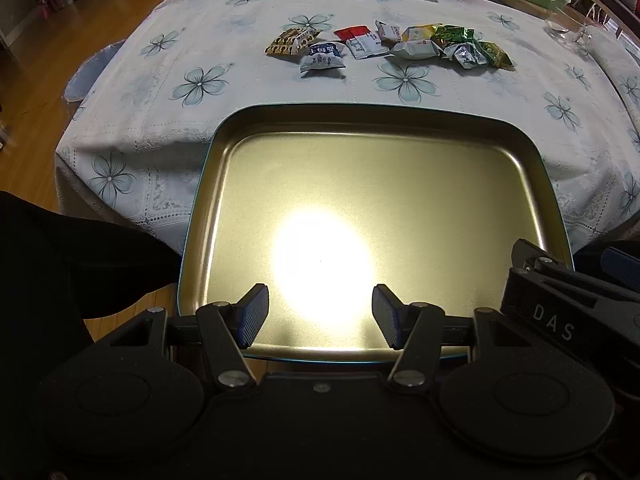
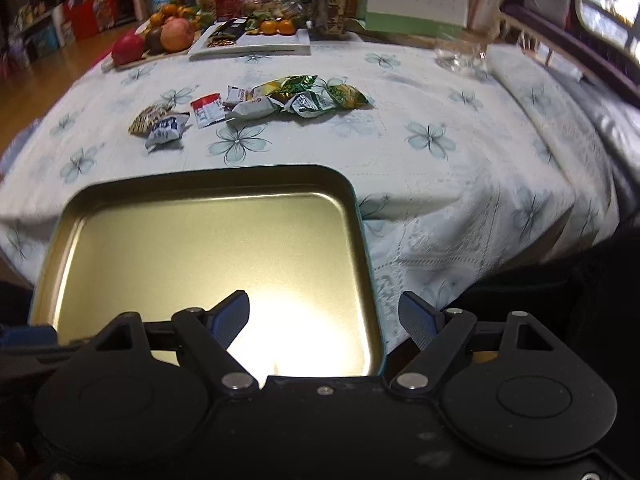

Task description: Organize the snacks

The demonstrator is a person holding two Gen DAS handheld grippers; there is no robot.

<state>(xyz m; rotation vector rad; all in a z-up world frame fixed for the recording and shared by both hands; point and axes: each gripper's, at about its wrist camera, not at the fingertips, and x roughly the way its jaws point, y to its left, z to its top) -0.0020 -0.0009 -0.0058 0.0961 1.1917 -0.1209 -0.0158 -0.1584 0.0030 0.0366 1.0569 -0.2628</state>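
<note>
Both black hand-held grippers, left (image 1: 320,316) and right (image 2: 324,320), gape empty over the shallow gold-lined metal tin (image 1: 400,136) at lower frame, which overhangs the surface (image 1: 160,120) edge and could tip; wrapped snacks (image 1: 384,46) lie upper centre.

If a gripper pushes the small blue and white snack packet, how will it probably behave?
The blue and white snack packet looks puffy and crinkled, so it is probably light and would slide on the tablecloth. Its film would likely dent. It touches the brown patterned packet, which may move too.
</note>
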